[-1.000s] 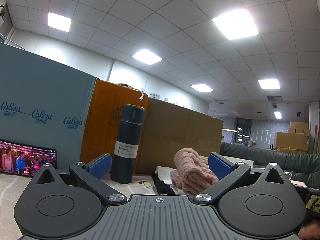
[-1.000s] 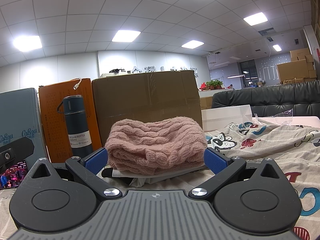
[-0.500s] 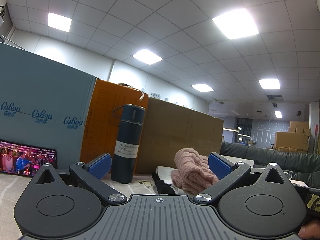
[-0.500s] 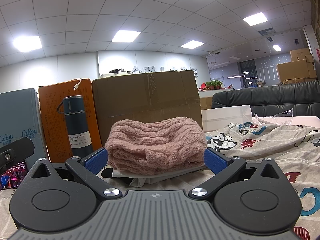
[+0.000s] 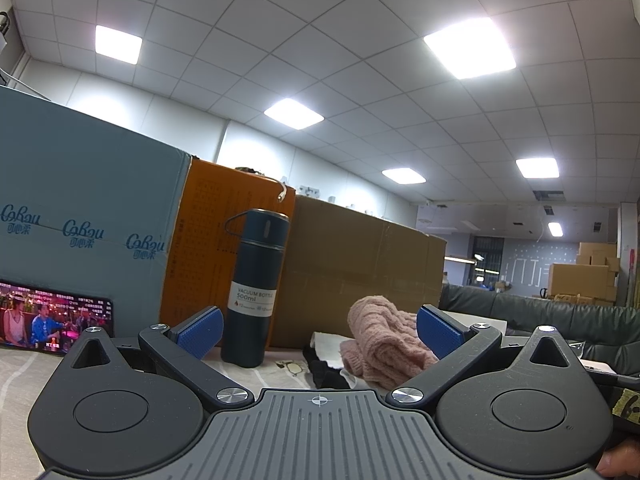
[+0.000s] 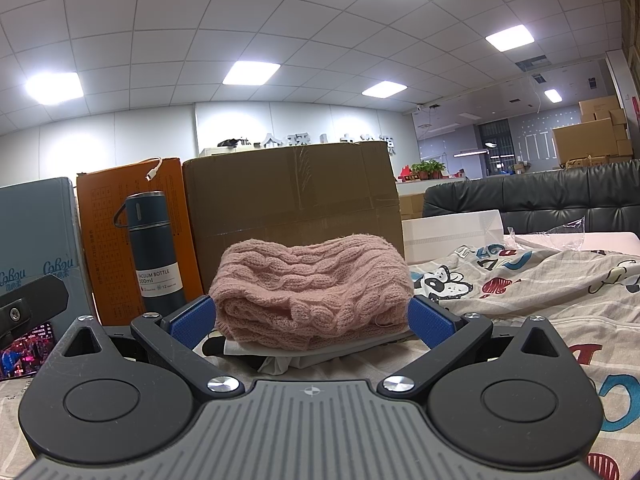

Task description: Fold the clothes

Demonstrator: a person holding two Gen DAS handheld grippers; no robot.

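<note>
Sweater (folded) between spread jaws

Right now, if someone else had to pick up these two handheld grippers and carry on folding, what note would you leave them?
Left gripper: fingers open, holding nothing, pointing past the dark vacuum bottle.
Right gripper: fingers open, empty, facing the pile.
Pink knit sweater: already folded, lying on top of a small stack of white and dark garments in front of the brown cardboard box.
Cartoon-print fabric: spread loosely and rumpled to the right, not folded.
Done: the sweater. Left: probably the printed fabric, if it is part of the laundry.
</note>
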